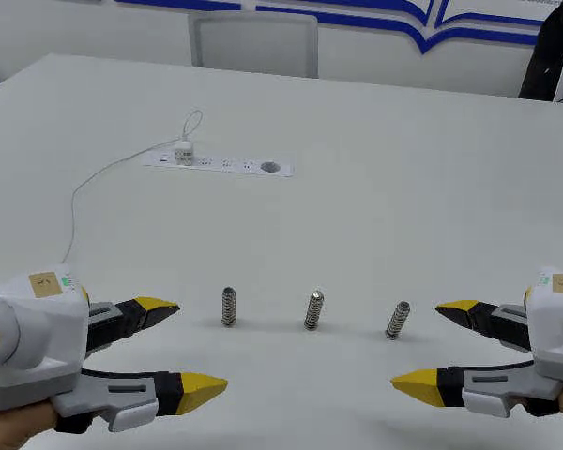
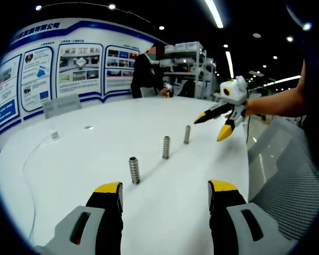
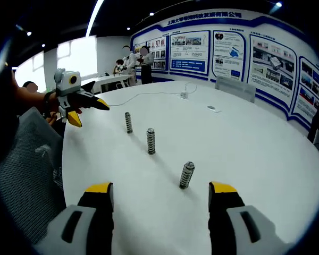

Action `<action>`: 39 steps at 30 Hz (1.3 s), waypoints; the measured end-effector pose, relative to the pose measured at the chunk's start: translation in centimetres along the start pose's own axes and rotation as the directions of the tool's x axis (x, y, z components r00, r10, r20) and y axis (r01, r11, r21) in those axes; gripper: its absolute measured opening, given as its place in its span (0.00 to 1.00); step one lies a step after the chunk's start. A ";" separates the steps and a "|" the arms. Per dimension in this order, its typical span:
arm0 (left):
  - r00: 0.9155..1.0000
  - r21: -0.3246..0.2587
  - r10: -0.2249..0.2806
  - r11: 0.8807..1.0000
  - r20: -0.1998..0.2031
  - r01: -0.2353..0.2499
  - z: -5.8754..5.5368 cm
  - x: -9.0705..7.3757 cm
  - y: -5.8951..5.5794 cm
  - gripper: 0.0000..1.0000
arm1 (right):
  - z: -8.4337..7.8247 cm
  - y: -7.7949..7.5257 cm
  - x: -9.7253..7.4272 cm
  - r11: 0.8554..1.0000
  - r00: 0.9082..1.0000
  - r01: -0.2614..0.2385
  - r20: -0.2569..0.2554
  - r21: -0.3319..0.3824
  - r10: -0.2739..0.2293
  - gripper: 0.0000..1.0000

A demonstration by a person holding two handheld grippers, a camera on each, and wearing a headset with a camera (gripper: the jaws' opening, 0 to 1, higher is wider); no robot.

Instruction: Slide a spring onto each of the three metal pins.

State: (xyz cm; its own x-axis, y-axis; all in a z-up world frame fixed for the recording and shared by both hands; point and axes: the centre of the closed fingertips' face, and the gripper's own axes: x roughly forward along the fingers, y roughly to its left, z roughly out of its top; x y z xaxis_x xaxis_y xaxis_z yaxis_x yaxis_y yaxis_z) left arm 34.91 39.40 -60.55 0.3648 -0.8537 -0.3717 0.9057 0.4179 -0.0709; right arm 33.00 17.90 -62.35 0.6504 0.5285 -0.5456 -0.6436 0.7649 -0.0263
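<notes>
Three metal pins stand in a row on the white table, each with a spring around it: the left spring point(image 1: 228, 307) point(image 2: 134, 170), the middle spring point(image 1: 314, 310) point(image 2: 166, 147) point(image 3: 150, 141) and the right spring point(image 1: 398, 320) point(image 3: 186, 175), which leans a little. My left gripper point(image 1: 190, 345) point(image 2: 164, 192) is open at the near left, level with the row, holding nothing. Opposite it at the near right, my right gripper point(image 1: 438, 345) point(image 3: 159, 192) is open too, just right of the right spring. Both point inward at the row.
A white power strip point(image 1: 220, 163) with a plugged-in adapter and white cable point(image 1: 103, 178) lies further back on the table. A grey chair back point(image 1: 254, 42) stands beyond the far edge. People stand near shelves in the background.
</notes>
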 end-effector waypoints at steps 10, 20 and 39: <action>1.000 -0.017 0.008 1.000 0.008 -0.008 -0.4 -0.1 -0.1 0.67 | -0.2 0.3 -0.3 1.000 0.999 0.017 0.028 0.009 -0.018 0.74; 1.000 -0.032 0.017 0.999 0.015 -0.017 -0.5 -0.3 -0.1 0.66 | -0.1 0.8 -0.4 1.000 0.998 0.022 0.056 0.010 -0.022 0.74; 1.000 -0.042 0.027 0.999 0.011 -0.027 -0.7 -0.3 0.1 0.66 | -0.3 1.2 -0.8 0.999 0.997 0.024 0.067 0.027 -0.026 0.75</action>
State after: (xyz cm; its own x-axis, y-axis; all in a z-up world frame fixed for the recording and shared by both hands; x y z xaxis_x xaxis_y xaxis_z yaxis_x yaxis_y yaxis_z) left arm 34.75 39.93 -61.12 0.3916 -0.8455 -0.3629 0.8859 0.4531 -0.0997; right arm 31.57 18.27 -62.20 0.6923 0.5319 -0.4877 -0.6167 0.7870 -0.0171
